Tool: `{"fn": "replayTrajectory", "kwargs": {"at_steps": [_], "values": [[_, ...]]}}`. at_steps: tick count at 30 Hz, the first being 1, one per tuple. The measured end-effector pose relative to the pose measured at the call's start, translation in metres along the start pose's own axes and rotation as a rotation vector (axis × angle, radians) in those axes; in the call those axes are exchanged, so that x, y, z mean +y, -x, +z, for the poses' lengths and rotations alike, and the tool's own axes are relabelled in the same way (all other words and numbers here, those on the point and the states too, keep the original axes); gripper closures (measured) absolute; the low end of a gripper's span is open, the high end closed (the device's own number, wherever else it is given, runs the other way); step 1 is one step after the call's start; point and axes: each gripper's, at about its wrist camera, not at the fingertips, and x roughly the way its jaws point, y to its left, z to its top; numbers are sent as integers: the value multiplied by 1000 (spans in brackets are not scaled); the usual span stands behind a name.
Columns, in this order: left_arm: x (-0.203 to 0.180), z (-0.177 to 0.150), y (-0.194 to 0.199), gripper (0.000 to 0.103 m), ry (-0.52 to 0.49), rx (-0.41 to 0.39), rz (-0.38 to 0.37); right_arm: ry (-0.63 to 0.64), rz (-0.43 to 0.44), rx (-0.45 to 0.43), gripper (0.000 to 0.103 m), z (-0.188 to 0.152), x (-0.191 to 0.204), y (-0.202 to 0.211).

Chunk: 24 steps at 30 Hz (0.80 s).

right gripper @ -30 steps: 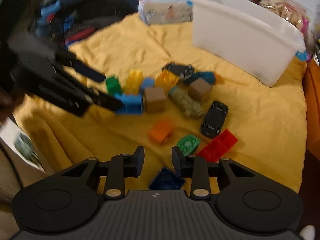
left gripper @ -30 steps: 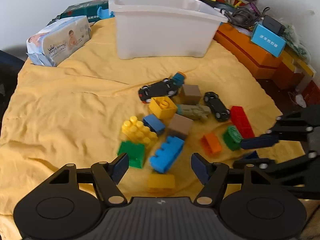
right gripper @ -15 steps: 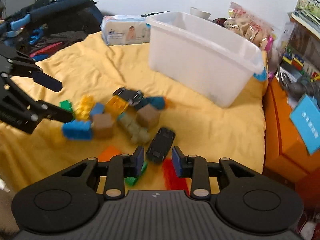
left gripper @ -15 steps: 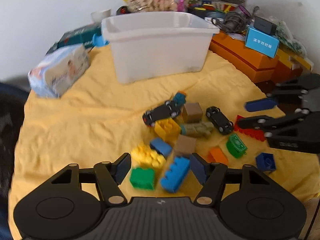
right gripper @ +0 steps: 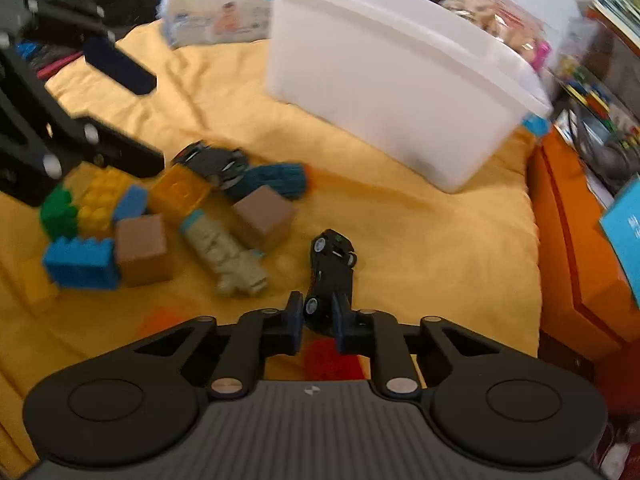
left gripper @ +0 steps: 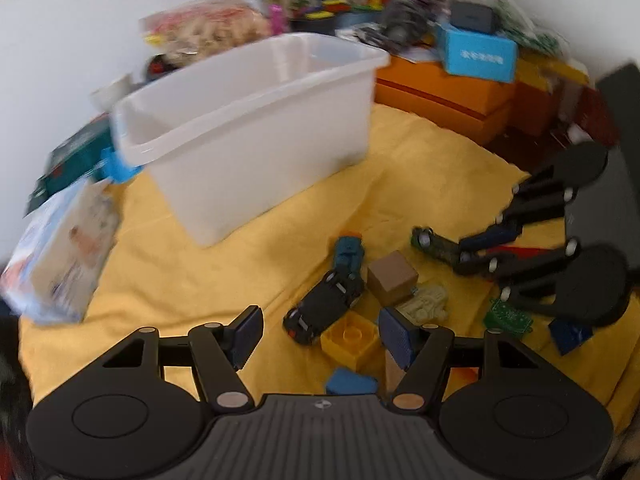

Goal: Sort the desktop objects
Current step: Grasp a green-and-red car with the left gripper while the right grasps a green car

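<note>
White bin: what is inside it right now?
The white bin shows only bare inner walls near its rim in the left wrist view. Its floor is hidden by the front wall in both views, so whether any toys lie inside cannot be told.

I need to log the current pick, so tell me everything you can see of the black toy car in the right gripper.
The black toy car is small and glossy like plastic, with pale wheel hubs. The right gripper is shut on one end; the other end points toward the white bin. It sits tilted over the yellow cloth, apart from the other toys.
</note>
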Motion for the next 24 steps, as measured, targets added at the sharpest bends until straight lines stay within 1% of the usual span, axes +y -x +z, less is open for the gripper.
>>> {"fn": "replayTrajectory", "kwargs": {"at_steps": [1,2,4,5,7,8,9,10,11,12,13,14,15,17,18,19,22,23,24], "values": [[0,2,-5,40,-21,8,-11,-23,-3,-5,88,0,-4,2],[-2,4,-11,40,-47,16,-20,-33,-10,-10,88,0,-7,4],[-7,6,-27,45,-101,42,-33,-40,-17,-12,88,1,-10,6],[-10,6,-35,45,-121,51,-44,-47,-15,-10,88,2,-11,4],[-9,5,-45,48,-129,46,-65,-63,-8,-1,87,1,-12,1],[-7,6,-52,52,-122,62,-78,-60,-9,2,87,1,-11,-1],[-4,6,-57,63,-107,72,-81,-51,-11,3,86,2,-10,-2],[1,7,-59,68,-83,71,-91,-39,-15,1,85,3,-8,-5],[10,8,-61,68,-34,78,-118,-27,-22,-3,82,5,-7,-8],[19,9,-61,70,10,79,-142,-16,-32,-8,81,6,-5,-10],[26,10,-59,75,40,77,-158,-8,-38,-6,82,6,-5,-11],[35,10,-56,77,67,77,-173,-3,-45,-3,84,8,-5,-13],[43,11,-54,79,96,82,-187,-5,-51,-3,84,8,-6,-13],[60,11,-48,81,176,103,-243,-24,-38,1,85,11,-11,-12],[67,11,-48,81,204,112,-273,-54,-12,-1,91,13,-15,-10],[72,11,-47,81,221,121,-292,-93,28,-6,92,15,-21,-7],[92,9,-51,81,305,133,-358,-272,168,-17,92,23,-44,-2],[99,7,-54,81,332,131,-369,-325,201,-20,93,24,-51,-3],[106,5,-58,81,351,135,-359,-362,220,-19,93,25,-56,-6]]}}
